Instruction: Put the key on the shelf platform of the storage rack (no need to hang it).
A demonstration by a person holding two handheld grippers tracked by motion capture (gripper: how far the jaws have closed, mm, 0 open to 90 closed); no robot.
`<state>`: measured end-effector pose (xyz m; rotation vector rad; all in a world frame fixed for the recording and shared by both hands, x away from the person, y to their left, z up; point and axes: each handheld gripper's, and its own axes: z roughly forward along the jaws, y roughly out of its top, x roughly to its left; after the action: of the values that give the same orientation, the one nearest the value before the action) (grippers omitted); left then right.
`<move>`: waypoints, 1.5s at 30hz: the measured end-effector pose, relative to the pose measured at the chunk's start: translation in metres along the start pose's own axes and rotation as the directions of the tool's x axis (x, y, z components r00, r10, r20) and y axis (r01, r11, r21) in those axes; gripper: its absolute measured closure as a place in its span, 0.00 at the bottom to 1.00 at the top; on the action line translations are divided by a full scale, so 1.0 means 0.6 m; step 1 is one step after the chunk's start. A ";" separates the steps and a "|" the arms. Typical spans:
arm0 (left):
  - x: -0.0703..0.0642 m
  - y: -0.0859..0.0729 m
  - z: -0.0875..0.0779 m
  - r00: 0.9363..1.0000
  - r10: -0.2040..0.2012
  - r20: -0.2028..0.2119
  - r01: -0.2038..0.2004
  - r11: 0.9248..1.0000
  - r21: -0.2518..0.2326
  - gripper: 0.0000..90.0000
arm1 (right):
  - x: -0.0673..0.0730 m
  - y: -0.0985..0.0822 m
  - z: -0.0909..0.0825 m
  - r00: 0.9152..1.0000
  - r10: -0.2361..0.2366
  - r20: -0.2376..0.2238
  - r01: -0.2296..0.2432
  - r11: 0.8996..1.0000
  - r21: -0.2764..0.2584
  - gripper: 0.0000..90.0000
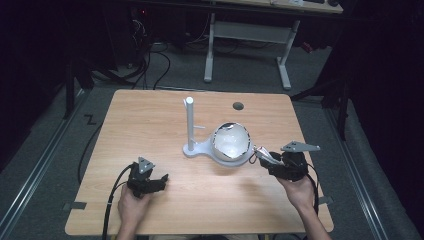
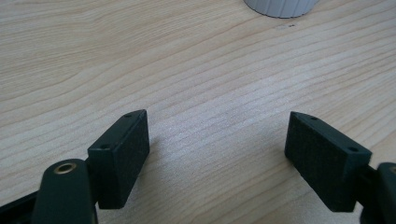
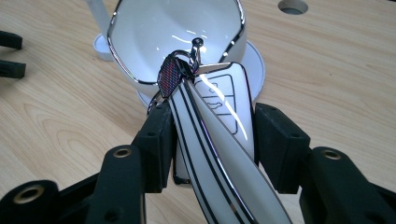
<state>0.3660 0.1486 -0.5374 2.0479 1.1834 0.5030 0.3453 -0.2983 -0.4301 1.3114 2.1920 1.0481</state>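
Left gripper (image 1: 159, 181), low on the table (image 1: 150, 120) at the near left: jaws spread wide, holding nothing; right gripper (image 3: 210, 135), just right of the bowl (image 1: 231, 143): clamped on a key fob (image 3: 219, 140), its ring end poking toward the bowl's rim. Fob: glossy white with chrome edging, judged light, rigid and slippery, best taken across its flat sides mid-body as now. Its rear end is cut off in the right gripper view, and the small red-blue charm (image 3: 169, 77) on the ring is hard to make out.

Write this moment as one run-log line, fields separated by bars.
left claw: open, empty, over table | right claw: shut on car key | key tip near white bowl | not yet in bowl
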 end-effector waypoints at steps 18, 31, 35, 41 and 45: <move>0.000 0.000 0.000 1.000 -0.001 0.000 0.001 1.000 -0.001 0.25 | 0.023 0.047 0.031 0.998 -0.052 -0.045 0.052 0.999 0.009 0.56; 0.000 0.000 0.000 1.000 -0.002 0.000 0.002 1.000 -0.001 0.25 | 0.027 0.075 0.061 0.996 -0.069 -0.056 0.071 0.997 0.022 0.56; 0.000 0.000 0.000 1.000 -0.002 0.001 0.002 1.000 -0.001 0.25 | 0.028 0.082 0.071 0.996 -0.071 -0.059 0.073 0.997 0.030 0.56; 0.000 0.000 0.000 1.000 -0.002 0.001 0.002 1.000 -0.001 0.25 | 0.032 0.093 0.083 0.993 -0.092 -0.069 0.094 0.995 0.031 0.56; 0.000 0.000 0.000 1.000 -0.001 0.000 0.001 1.000 -0.001 0.25 | 0.034 0.094 0.095 0.994 -0.084 -0.076 0.088 0.995 0.044 0.56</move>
<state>0.3660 0.1487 -0.5375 2.0464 1.1839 0.5022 0.4049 -0.2415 -0.4235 1.2038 2.3189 1.0335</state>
